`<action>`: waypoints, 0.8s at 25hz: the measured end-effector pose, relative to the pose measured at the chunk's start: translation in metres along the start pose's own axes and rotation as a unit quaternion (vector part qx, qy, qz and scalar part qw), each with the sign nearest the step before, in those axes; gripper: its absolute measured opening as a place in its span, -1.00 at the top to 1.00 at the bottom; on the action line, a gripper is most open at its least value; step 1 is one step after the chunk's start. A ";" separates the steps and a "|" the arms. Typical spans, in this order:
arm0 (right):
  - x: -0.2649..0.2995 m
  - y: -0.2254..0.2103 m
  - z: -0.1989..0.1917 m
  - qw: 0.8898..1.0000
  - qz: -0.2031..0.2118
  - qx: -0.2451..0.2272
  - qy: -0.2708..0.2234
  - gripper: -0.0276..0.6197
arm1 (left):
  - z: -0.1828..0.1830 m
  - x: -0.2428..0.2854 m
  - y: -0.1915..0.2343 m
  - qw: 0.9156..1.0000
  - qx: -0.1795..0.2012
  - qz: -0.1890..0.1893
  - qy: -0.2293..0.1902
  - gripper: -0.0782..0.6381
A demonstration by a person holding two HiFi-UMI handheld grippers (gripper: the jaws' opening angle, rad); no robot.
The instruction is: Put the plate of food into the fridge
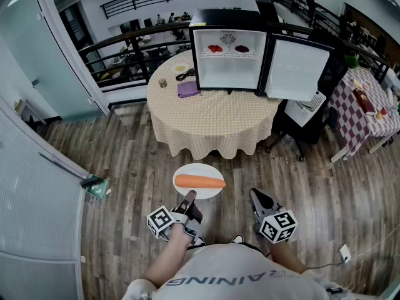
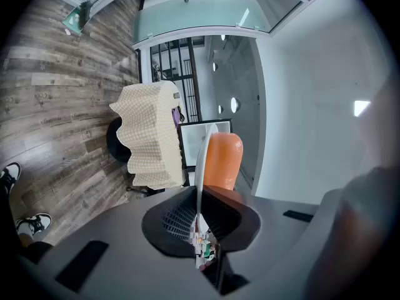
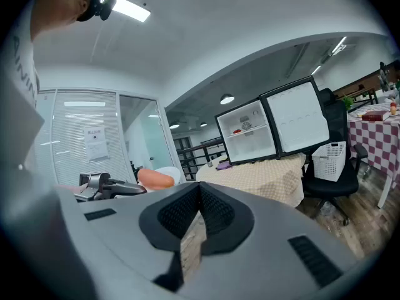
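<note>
white plate (image 1: 197, 193) with a loose carrot (image 1: 200, 181) is hovering well short of the open fridge (image 1: 228, 64), the left gripper (image 1: 188, 198) pinching just its rim — any tilt risking the carrot rolling off — the right gripper (image 1: 257, 198) seemingly shut, empty.

open wood floor (image 1: 137, 161) lies between the plate (image 1: 200, 170), clamped in the left gripper (image 1: 189, 197), and the round table (image 1: 212, 114), whose cloth hangs low on the near side. the fridge (image 1: 228, 58) stands toward the table's far side with bare tabletop before it. its door (image 1: 297, 67) is swung wide to the right, leaving the front unblocked. two dishes of red food (image 1: 215, 49) sit on the upper shelf; the room below is free. a purple cloth (image 1: 187, 89) and small items crowd the tabletop left of the fridge. a dark office chair (image 1: 299, 125) stands under the door.
</note>
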State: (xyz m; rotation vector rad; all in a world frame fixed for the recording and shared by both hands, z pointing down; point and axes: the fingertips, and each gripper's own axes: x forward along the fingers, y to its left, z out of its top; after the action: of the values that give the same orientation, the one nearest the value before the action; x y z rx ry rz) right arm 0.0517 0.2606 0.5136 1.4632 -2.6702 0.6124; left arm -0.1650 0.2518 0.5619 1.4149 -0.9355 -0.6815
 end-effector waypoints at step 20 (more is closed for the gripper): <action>-0.006 -0.010 -0.002 1.000 0.003 0.027 -0.002 0.84 | -0.009 0.009 -0.014 1.000 -0.005 -0.018 0.002 0.71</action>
State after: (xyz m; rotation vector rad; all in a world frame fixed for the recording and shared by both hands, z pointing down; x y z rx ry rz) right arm 0.0628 0.2616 0.5174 1.4728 -2.6824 0.6863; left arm -0.1506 0.2476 0.5498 1.4254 -0.9048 -0.7097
